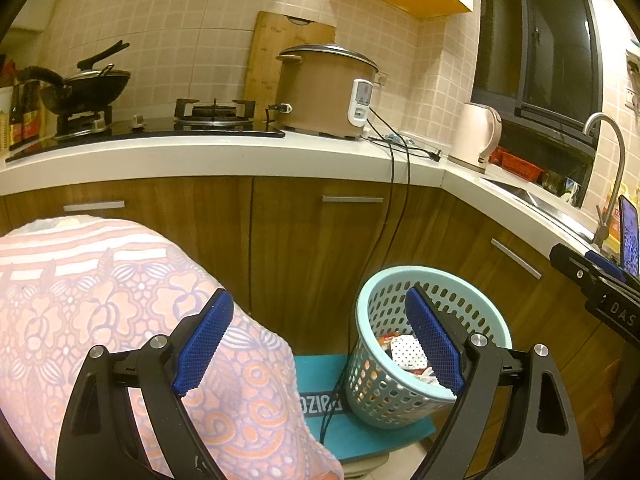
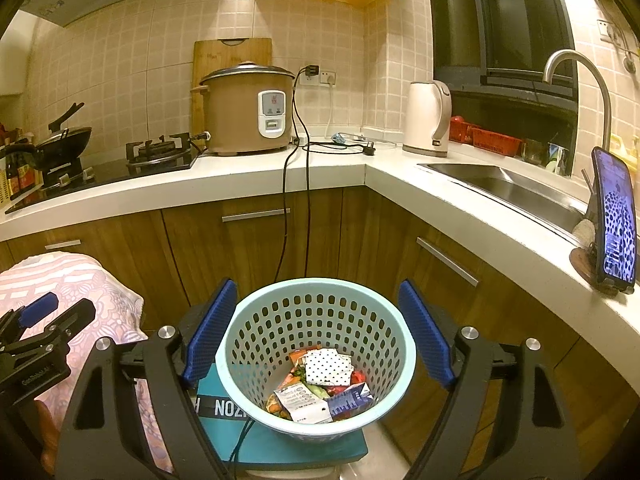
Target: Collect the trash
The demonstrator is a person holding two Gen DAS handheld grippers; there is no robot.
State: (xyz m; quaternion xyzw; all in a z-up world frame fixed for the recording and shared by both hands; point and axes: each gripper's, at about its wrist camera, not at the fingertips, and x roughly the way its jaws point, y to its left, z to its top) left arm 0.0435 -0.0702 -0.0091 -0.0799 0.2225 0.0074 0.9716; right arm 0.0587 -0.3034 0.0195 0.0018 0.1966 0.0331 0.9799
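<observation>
1. The L-shaped white bench (image 2: 280, 172) runs along the far wall and turns down the right side, over brown cabinet doors (image 2: 256, 248).
2. A patterned pink cloth (image 1: 120, 320) covers a rounded bulk at near left.
3. On the bench stand a brown rice cooker (image 2: 244, 112) in front of a wooden cutting board (image 2: 232, 52), a pale kettle (image 2: 426, 120) in the corner, and a phone (image 2: 614, 224) propped upright near the sink (image 2: 500, 184).
4. A pale blue perforated basket (image 2: 316, 312) sits on a teal box (image 2: 280, 444) low in front of the cabinets.
5. The trash (image 2: 320, 388), crumpled wrappers and packets, lies in the bottom of the basket.
6. The right gripper (image 2: 318, 336) hangs over the basket, its blue fingers (image 2: 426, 336) spread wide to either side of the rim, gripping nothing.
7. The left gripper (image 1: 320, 340) is over the cloth's edge to the basket's left, its fingers (image 1: 204, 348) wide apart and empty.
</observation>
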